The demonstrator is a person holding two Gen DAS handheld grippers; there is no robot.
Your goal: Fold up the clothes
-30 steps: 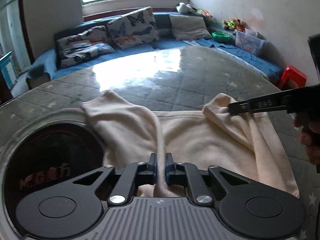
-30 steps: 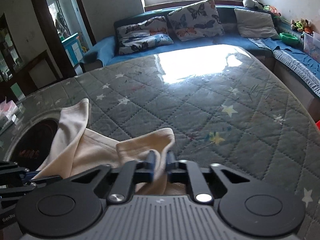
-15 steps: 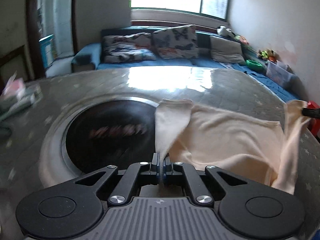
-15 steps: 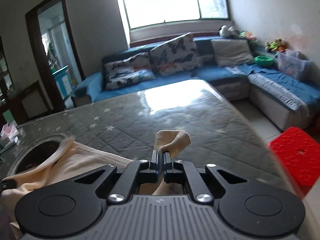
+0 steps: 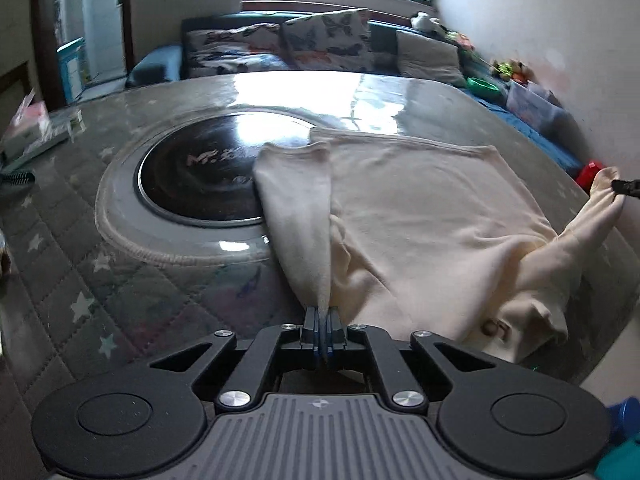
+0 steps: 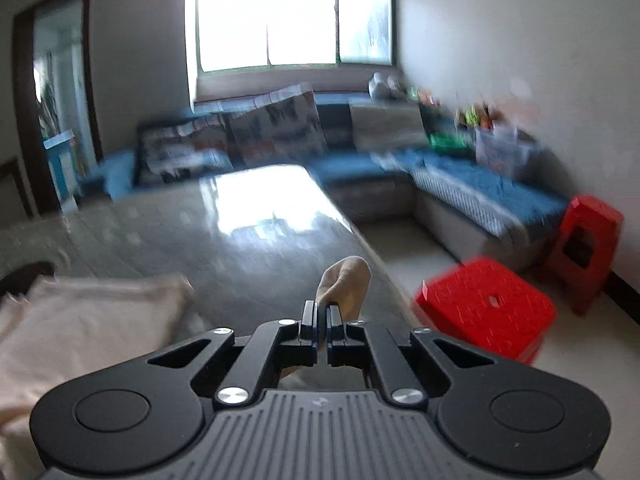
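Note:
A cream long-sleeved garment lies spread on the grey quilted table. My left gripper pinches the end of its left sleeve, which runs taut up from the jaws; the jaws are just starting to open, with the cloth still between them. My right gripper is shut on the other sleeve's cuff, held up near the table's right edge. In the left wrist view, the right gripper shows at the far right, pulling that sleeve outward. The garment's body is blurred at the left.
A round black glass inset sits in the table beside the garment. Packets lie at the table's far left. Two red stools stand on the floor past the right edge. A blue sofa lines the walls.
Both grippers moved apart while holding the sleeves. The sleeves, folded over the body before, now stretch outward to either side. The right gripper has risen and reached the table's right edge.

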